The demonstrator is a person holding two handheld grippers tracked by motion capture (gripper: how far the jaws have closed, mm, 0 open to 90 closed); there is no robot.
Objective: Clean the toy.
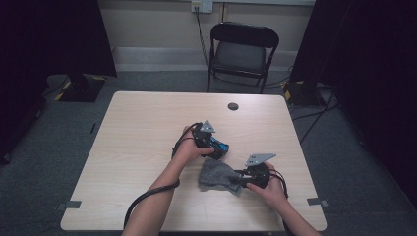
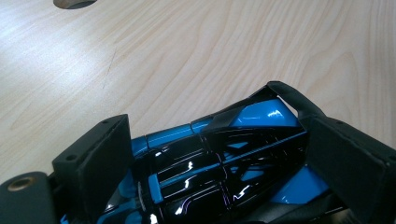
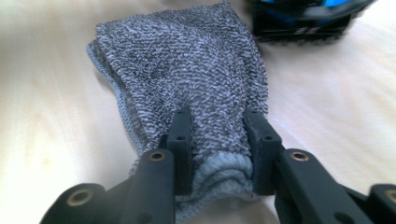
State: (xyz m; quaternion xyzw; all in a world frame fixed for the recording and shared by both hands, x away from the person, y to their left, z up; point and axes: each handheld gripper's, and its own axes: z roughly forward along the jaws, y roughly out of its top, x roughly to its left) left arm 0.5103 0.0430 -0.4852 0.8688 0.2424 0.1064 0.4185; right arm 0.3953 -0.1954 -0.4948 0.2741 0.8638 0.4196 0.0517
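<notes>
Cloth and toy car gripped, near the tabletop's front right corner

The tabletop carries it all: the grey cloth lies by the front edge, right gripper clenched on its bunched end; the left gripper clamps the blue-black toy car just behind. Best bet: hold the car steady and bring the cloth up in a firm pinch to wipe.

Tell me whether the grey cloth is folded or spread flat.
Folded and bunched. In the right gripper view the grey cloth shows stacked layered edges where the right gripper pinches it; it lies as a thick bundle on the table.
</notes>
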